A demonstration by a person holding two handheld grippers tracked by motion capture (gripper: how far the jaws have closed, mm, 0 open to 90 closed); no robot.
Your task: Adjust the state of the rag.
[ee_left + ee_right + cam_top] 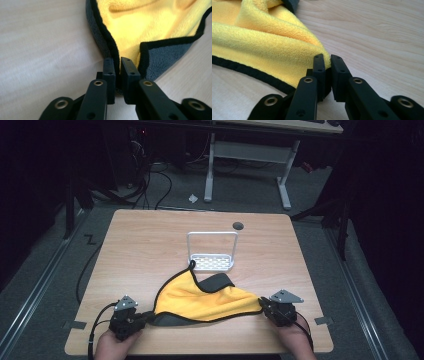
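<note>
The left claw (117, 61) is pinching the near-left corner of the yellow-and-grey microfibre cloth (205, 297), its jaws nearly together. The right claw (327, 59) is clamping the cloth's right corner. The cloth is lying on the bench (145, 245), just in front of the white wire rack (212, 251).

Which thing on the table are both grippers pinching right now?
On the wooden table, just in front of the small white rack, lies a yellow microfibre cloth. Unlike the rack, it is soft, black-edged with a grey underside, stretched between the left gripper and right gripper.
</note>
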